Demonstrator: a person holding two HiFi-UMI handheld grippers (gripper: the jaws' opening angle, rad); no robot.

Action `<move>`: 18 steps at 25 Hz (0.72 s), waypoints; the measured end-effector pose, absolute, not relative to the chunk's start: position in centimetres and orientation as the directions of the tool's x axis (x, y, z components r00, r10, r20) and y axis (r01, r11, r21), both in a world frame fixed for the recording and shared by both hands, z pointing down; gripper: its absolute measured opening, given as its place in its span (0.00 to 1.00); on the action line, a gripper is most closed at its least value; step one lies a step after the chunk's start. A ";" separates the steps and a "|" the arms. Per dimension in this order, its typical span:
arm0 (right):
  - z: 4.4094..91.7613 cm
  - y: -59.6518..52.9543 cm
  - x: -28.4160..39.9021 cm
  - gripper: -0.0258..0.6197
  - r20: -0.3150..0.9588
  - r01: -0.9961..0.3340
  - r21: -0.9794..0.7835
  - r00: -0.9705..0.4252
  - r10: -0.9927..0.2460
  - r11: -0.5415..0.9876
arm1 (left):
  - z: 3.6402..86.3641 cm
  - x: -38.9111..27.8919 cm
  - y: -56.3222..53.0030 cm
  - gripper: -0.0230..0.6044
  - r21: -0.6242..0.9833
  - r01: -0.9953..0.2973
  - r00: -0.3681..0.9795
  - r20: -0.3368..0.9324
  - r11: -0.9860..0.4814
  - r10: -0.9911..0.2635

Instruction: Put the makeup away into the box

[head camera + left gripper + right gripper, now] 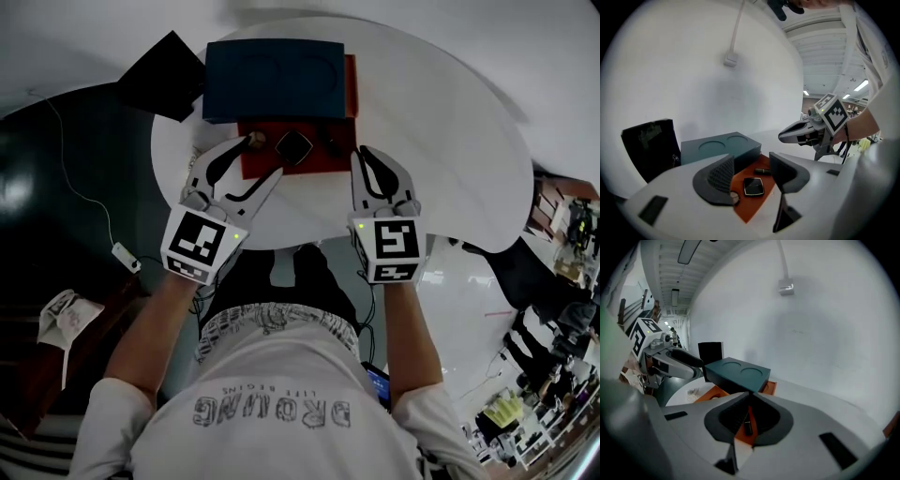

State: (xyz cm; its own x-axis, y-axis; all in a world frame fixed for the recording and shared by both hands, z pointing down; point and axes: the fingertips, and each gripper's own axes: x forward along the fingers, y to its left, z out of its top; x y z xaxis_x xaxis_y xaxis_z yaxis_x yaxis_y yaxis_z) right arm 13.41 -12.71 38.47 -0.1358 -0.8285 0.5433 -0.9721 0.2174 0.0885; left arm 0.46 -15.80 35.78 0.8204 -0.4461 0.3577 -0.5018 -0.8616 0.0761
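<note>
White T-shirt, two pale grey hand-held grippers

The short-sleeved T-shirt [272, 441] carries grey block lettering. The left gripper [262, 157] and right gripper [364, 155] have pale grey shells and black jaw pads, and each bears a black-and-white marker cube [197, 244] and a small green light [237, 236].

Left gripper [751, 158]: a round item [734, 197] lies half hidden behind one jaw. Right gripper [750, 394]: the closed jaws cover part of a dark tube [747, 426] beyond them. Small objects [693, 391] left of it are unidentifiable.

A white table [450, 141] bears a red tray [319, 165], a dark blue box [272, 80] and a black object [161, 75].
</note>
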 end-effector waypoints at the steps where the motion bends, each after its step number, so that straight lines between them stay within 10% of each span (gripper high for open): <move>1: 37.9 -12.6 13.3 0.08 0.532 -0.971 0.093 -0.138 -0.836 0.219 | 35.3 0.4 -15.7 0.44 0.069 -0.506 0.820 0.346 -0.859 -0.456; 18: 30.0 -10.9 10.4 0.05 0.396 -0.949 0.137 -0.212 -0.894 0.286 | 26.7 -1.6 -13.3 0.17 -0.013 -0.564 0.812 0.169 -0.825 -0.558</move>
State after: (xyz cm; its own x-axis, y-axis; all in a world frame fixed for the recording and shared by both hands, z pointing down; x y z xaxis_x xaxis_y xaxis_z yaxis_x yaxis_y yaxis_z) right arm 10.42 -10.86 30.01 -0.2119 -0.8936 0.3957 -0.9486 0.2855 0.1367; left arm -1.57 -13.28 26.74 0.8124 -0.5580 0.1692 -0.5643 -0.8255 -0.0128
